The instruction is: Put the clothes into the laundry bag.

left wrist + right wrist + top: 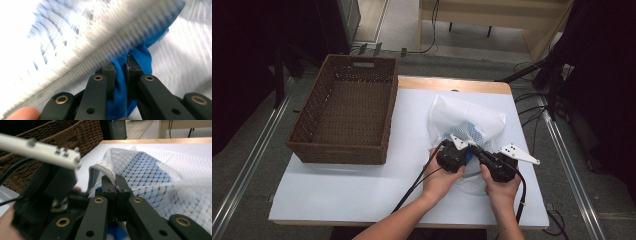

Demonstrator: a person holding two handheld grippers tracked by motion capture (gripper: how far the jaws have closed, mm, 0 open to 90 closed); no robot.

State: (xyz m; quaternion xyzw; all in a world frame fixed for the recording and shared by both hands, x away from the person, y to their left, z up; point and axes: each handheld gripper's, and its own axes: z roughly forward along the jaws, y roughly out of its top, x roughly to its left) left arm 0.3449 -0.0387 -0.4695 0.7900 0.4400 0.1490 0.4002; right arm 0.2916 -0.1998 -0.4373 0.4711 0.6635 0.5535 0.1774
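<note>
Blue cloth [120, 85] is clamped between the narrowed jaws of the left gripper [121, 72], at the mouth of a white mesh laundry bag [467, 117]. The right gripper [115, 187] has its jaws closed on the bag's zipper edge [100, 170], holding the opening up. In the high view both grippers meet at the bag's near end, the left gripper [451, 156] just beside the right gripper [494, 162], on the white table top [362, 190]. Most of the cloth sits inside the bag, showing blue through the mesh. A wicker basket [344, 107] stands well apart to the left.

Judgement: the step in hand is passing the garment through the bag's mouth; whether in or out cannot be told. The next move calls for the right gripper to hold the mouth steady while the left moves the cloth clear of the zipper teeth.
</note>
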